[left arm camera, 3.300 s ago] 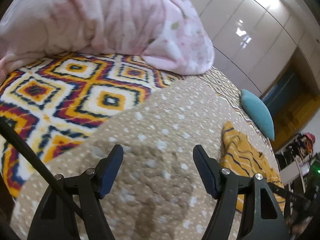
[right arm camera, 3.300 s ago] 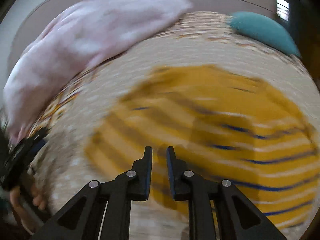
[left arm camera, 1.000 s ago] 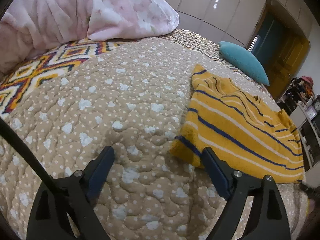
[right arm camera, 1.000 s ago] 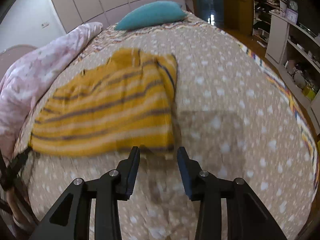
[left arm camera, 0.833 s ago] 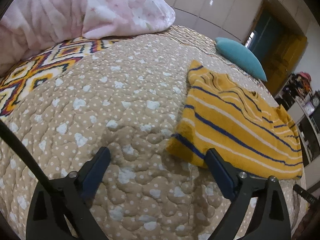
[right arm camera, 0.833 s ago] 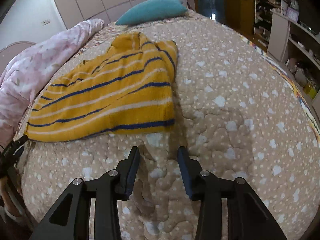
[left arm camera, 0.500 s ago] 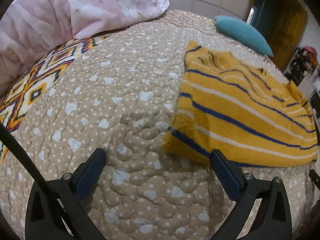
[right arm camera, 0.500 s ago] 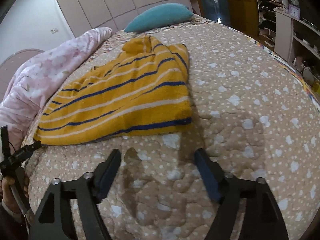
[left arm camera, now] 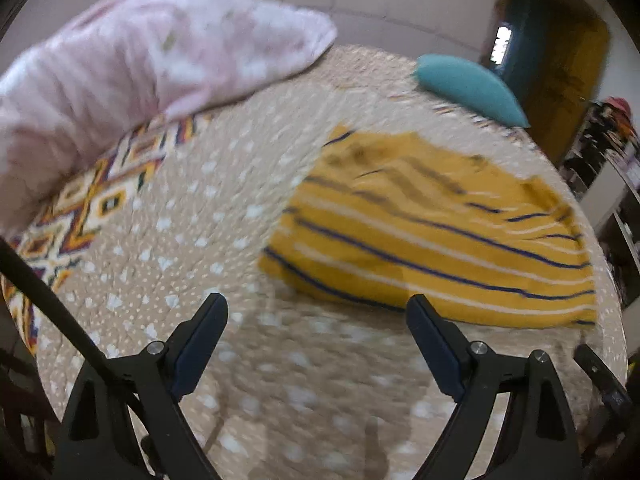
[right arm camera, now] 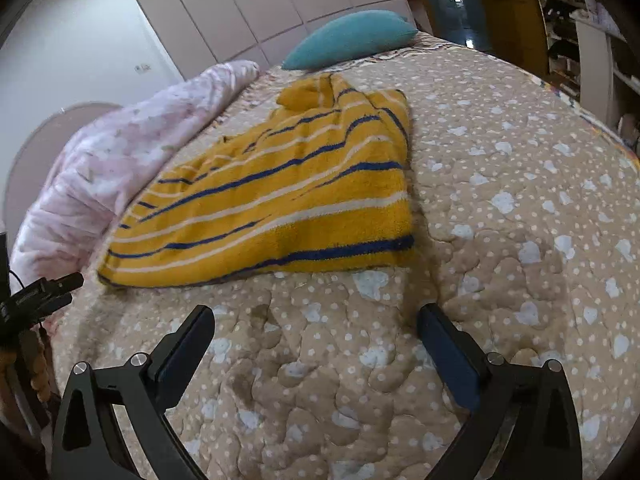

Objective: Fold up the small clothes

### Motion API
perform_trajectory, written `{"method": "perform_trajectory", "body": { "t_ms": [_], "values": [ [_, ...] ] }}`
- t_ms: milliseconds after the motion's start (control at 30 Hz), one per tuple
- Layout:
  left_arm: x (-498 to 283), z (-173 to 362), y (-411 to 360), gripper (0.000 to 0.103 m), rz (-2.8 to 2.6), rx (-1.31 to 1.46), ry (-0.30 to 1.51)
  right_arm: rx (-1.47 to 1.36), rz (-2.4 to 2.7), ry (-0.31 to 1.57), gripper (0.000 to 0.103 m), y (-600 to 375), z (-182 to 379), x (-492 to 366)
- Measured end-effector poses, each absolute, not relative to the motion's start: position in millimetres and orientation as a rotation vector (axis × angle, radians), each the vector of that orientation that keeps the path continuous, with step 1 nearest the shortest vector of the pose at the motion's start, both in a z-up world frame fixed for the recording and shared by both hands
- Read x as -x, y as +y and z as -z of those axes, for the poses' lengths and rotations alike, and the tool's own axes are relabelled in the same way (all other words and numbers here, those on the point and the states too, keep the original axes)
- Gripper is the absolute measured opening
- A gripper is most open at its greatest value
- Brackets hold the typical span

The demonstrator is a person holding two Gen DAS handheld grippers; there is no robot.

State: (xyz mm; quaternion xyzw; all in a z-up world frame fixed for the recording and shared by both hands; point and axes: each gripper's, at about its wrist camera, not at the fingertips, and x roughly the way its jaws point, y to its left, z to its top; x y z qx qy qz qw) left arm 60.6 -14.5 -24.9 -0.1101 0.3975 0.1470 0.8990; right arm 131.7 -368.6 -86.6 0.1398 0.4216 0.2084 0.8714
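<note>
Right wrist: yellow sweater (right arm camera: 280, 196), blue-and-white stripes, lies flat, rumpled.

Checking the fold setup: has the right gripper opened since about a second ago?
Yes. The right gripper now has its fingers spread wide over the quilt, short of the yellow sweater; a second ago they were nearly together.

A: The sweater (right arm camera: 280, 196)? Mustard yellow, blue and white stripes.
B: The quilt (right arm camera: 500, 208) is beige with white dots; teal pillow (right arm camera: 352, 38), pink floral duvet (left arm camera: 152, 60)
</note>
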Motion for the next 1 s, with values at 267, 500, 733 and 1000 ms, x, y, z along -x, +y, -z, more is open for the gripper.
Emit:
{"method": "perform_trajectory", "body": {
  "t_ms": [267,500,733,1000],
  "values": [
    [-66.9,11.0,-79.6,0.087,-0.236,0.094,0.81,-0.304,-0.486,0.839,0.103,-373.3,88.8,-128.9],
    [-69.4,19.0,-89.4,0.082,-0.254,0.046,0.831,-0.23,-0.45,0.813,0.103,-361.9,89.0,-124.0],
    [-63.0,19.5,-71.6,0.082,-0.266,0.112,0.827,-0.183,-0.42,0.812,0.103,-354.7,90.1,-119.9],
    [-56.4,16.7,-64.8,0.082,-0.253,0.148,0.819,-0.086,-0.366,0.83,0.103,-341.9,90.7,-118.7]
  ]
}}
